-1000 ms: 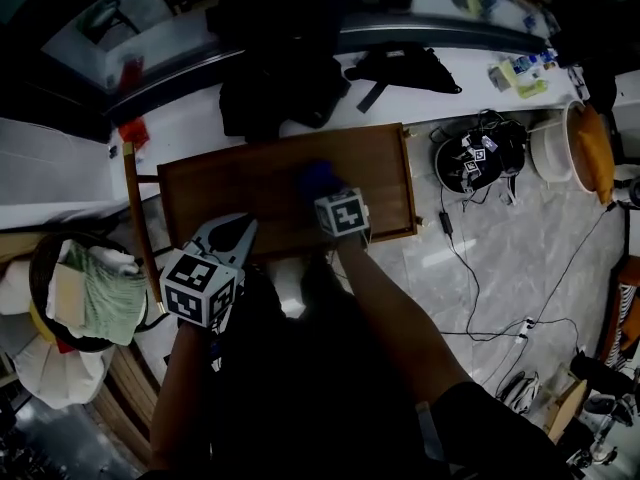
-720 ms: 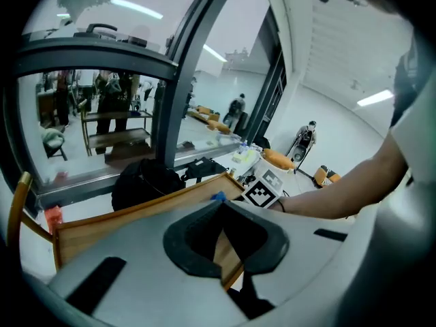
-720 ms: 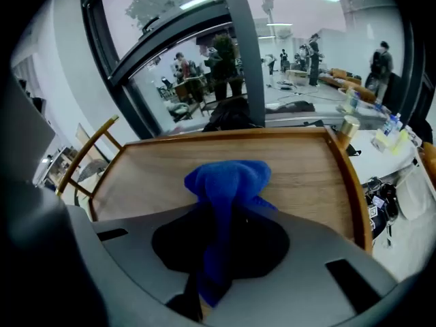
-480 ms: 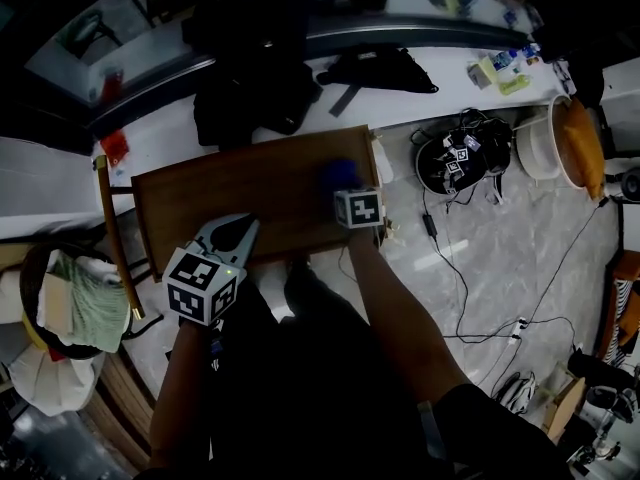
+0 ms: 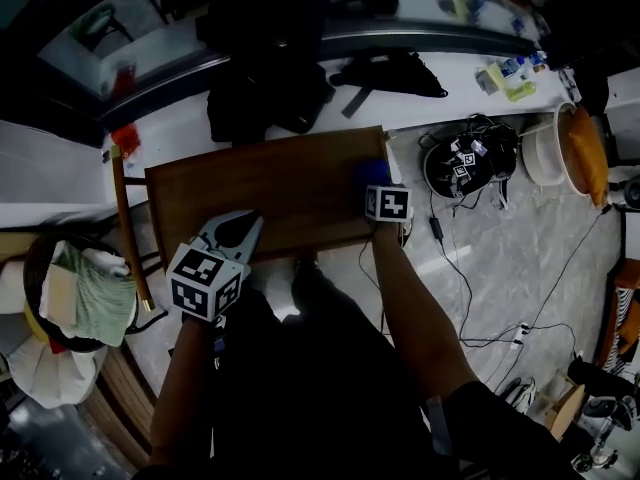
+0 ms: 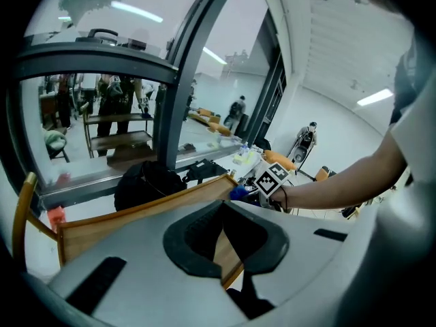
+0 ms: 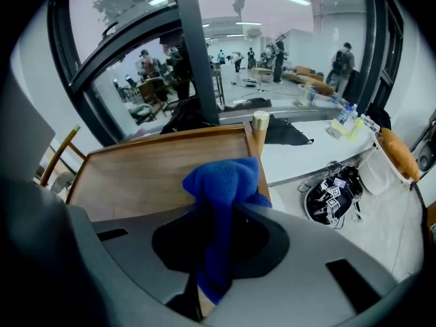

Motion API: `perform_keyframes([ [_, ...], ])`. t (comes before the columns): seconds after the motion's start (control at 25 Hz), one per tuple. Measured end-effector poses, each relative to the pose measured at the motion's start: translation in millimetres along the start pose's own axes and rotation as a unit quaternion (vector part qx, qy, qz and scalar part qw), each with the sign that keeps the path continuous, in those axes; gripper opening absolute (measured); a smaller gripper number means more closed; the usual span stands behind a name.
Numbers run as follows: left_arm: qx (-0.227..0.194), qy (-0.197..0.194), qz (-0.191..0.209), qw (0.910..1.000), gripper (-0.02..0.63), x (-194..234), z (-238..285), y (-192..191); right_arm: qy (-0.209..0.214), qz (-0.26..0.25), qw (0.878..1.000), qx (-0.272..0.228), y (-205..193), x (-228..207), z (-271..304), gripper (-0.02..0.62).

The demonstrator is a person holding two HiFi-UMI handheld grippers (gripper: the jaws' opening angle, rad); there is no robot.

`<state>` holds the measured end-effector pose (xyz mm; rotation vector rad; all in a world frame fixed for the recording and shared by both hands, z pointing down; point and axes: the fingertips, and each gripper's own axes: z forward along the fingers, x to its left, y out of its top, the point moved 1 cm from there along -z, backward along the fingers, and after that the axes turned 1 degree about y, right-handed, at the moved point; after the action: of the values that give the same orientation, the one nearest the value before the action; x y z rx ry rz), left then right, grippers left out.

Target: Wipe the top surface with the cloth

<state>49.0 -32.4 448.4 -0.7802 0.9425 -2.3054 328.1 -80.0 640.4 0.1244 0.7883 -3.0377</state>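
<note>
The wooden top [image 5: 265, 193] is a brown board with a raised rim, lying in front of me. My right gripper [image 5: 373, 181] is shut on a blue cloth [image 5: 368, 172] and presses it down at the board's right end, by the corner post [image 7: 259, 125]. In the right gripper view the blue cloth [image 7: 221, 182] bulges out of my right gripper [image 7: 216, 251] over the wooden top [image 7: 150, 176]. My left gripper [image 5: 232, 230] hovers shut and empty over the front left edge. From my left gripper [image 6: 240, 272] the blue cloth [image 6: 240, 193] shows far off.
A black backpack [image 5: 265, 98] and a black bag [image 5: 395, 73] lie on the white ledge behind the board. On the floor to the right are a black helmet [image 5: 465, 163], cables [image 5: 450, 258] and a white basin [image 5: 560, 148]. A basket of cloths [image 5: 80, 293] stands at the left.
My right gripper has dragged the blue cloth rightwards across the board, from its middle to the right end. The left gripper has stayed at the front left edge.
</note>
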Motion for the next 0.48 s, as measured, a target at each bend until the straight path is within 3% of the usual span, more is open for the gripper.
perform_keyframes([
  [0.08, -0.002, 0.007, -0.004, 1.0000, 0.011, 11.7, -16.5, -6.4, 0.007, 0.005, 1.000, -0.018, 3.9, 12.0, -6.4, 0.067],
  [0.2, -0.006, 0.019, -0.015, 0.9997, 0.011, 37.2, -49.8, -18.6, 0.068, 0.025, 0.996, -0.047, 10.7, 69.3, -18.0, 0.068],
  [0.32, -0.004, 0.033, -0.020, 0.9992, 0.011, 66.8, -89.8, -37.3, 0.144, 0.039, 0.986, -0.068, 13.5, 160.6, -20.6, 0.069],
  [0.48, 0.000, 0.057, -0.032, 0.9978, 0.011, 108.8, -148.1, -68.5, 0.241, 0.026, 0.969, -0.053, -5.7, 307.2, -16.6, 0.067],
])
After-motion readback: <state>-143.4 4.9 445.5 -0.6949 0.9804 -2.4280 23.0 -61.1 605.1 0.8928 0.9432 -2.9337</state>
